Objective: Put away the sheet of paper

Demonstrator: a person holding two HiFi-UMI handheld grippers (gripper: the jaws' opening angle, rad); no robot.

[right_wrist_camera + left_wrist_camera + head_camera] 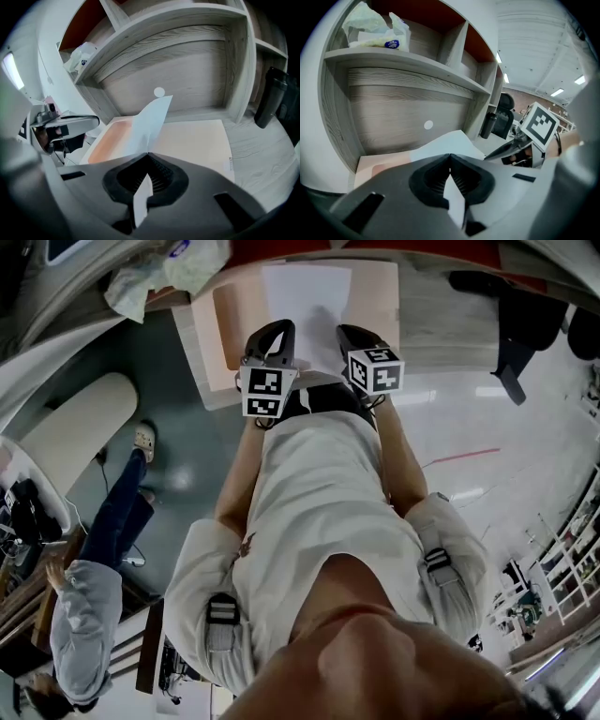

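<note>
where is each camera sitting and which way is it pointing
Head view: on the person's head, looking steeply down at the sheet of paper on the peach mat; shows torso, arms, left gripper, right gripper.
Left gripper view: on the left gripper, facing the shelf unit; its jaws shut on the sheet.
Right gripper view: on the right gripper, facing the same unit; jaws shut on the sheet.
Shared: sheet and mat in all three.

The sheet of paper (152, 119) is smooth, matt and white. The pad (197, 140) beneath looks like matt peach card. The shelf unit (403, 108) shows pale, dull wood grain. The left gripper (450, 157) and right gripper (149, 157) have matt grey plastic shells, with ribbed black lining at the jaws. The bag (370, 28) is crinkled plastic.
</note>
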